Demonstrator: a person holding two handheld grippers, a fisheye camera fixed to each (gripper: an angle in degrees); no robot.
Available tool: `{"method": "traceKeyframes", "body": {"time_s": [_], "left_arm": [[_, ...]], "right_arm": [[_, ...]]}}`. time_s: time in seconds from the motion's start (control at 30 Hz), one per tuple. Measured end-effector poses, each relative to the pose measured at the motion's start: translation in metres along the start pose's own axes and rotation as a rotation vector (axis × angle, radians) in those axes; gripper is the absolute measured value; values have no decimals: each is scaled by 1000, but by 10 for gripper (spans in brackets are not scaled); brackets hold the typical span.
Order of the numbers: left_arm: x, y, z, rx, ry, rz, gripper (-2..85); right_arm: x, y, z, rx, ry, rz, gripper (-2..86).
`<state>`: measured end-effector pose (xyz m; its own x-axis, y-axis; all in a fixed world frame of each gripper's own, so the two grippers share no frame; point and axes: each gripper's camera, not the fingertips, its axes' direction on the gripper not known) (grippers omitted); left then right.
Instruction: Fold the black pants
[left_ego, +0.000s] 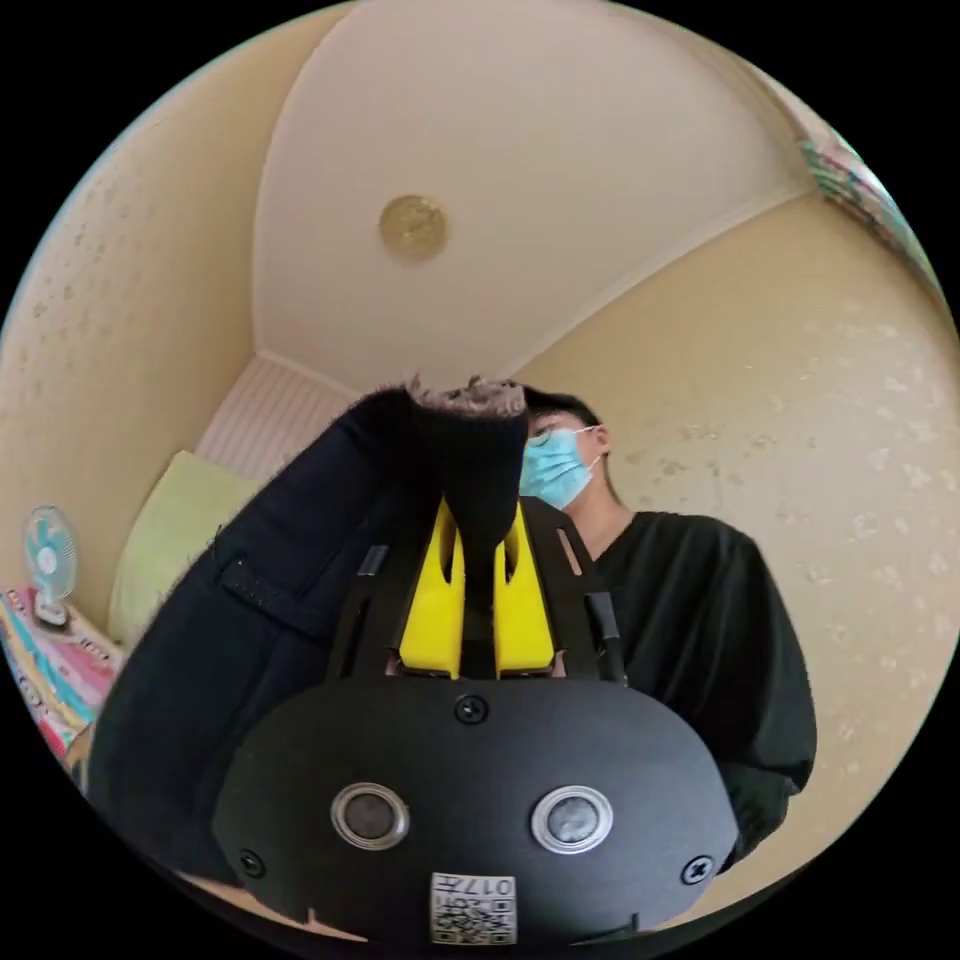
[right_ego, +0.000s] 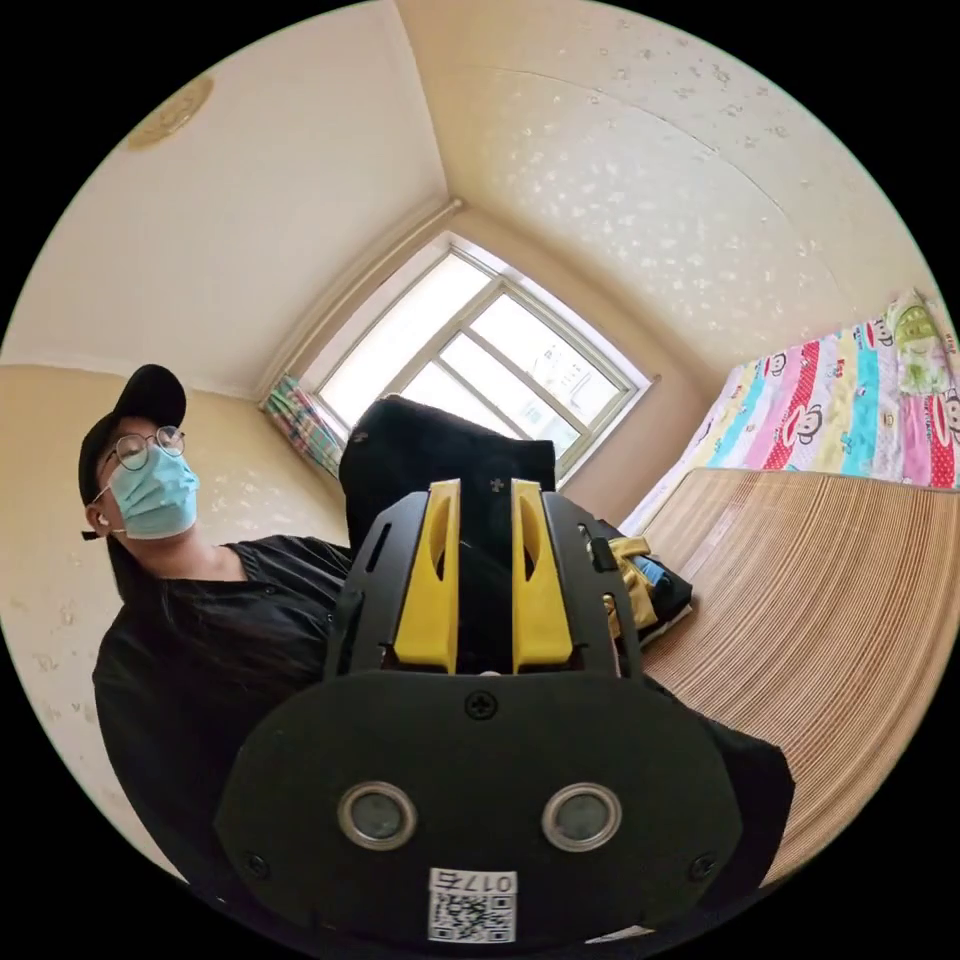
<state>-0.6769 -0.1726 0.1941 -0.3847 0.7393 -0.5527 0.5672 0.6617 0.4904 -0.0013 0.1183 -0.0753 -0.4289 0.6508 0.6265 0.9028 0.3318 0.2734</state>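
I see the room's ceiling (left_ego: 520, 150) and walls tilted above me in both views, with a person in a dark top (left_ego: 700, 620) standing close behind the grippers. In the right gripper view a slatted bed surface (right_ego: 830, 590) stretches off beside me, a striped patterned cover (right_ego: 840, 400) at its far end and a small heap of clothes (right_ego: 640, 590) near the window (right_ego: 480, 360). The black pants (left_ego: 300, 600) are lifted off the bed and held up between my two grippers. In the left gripper view they drape down to one side of the left gripper (left_ego: 478, 540), whose yellow jaws are closed tight on a frayed hem end poking up past the tips. In the right gripper view the right gripper (right_ego: 486, 560) has its jaws nearly together, clamped on a fold of the same black pants bunched above them
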Motion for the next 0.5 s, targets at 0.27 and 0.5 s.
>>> {"method": "traceKeyframes", "body": {"time_s": [0.27,0.5], "left_arm": [[-72,-71,92,21,640,-19,42],[12,-135,140,-231,383,102,45]], "right_arm": [[41,-47,91,-106,-333,26,178],[-138,-34,-4,288,-164,-427,68]]}}
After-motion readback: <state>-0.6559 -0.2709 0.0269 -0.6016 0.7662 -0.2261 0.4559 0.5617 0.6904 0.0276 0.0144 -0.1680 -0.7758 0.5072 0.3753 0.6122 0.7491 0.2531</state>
